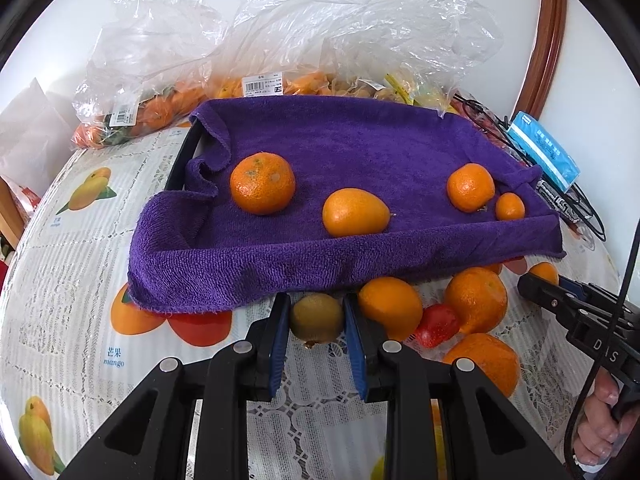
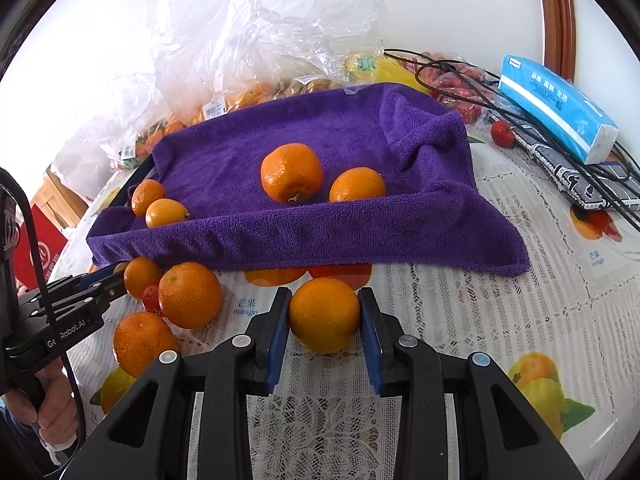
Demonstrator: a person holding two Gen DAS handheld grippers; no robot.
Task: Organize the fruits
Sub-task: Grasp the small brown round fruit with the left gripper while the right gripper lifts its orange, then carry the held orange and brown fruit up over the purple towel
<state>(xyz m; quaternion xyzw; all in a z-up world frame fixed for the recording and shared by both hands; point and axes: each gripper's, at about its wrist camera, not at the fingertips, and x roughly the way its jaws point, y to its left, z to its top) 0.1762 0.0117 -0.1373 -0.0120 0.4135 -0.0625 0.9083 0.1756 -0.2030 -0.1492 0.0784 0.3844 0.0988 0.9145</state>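
My left gripper (image 1: 316,307) is shut on a brown kiwi (image 1: 316,322) that rests on the table just in front of the purple towel (image 1: 360,152). My right gripper (image 2: 324,300) is shut on an orange (image 2: 324,314), also down on the tablecloth by the towel's near edge. The towel covers a tray and carries several oranges, such as a mandarin (image 1: 262,184) and an oval one (image 1: 354,212). Between the grippers lie loose oranges (image 2: 190,294) (image 2: 140,342) and a small red fruit (image 2: 151,298). The right gripper (image 1: 528,282) shows at the right edge of the left wrist view.
Clear plastic bags of fruit (image 1: 168,60) stand behind the tray. A blue tissue pack (image 2: 560,108), black cables (image 2: 460,76) and a dark patterned object (image 2: 576,184) lie at the back right. The table (image 2: 480,320) wears a fruit-printed lace cloth. A hand (image 2: 48,404) holds the left gripper's handle.
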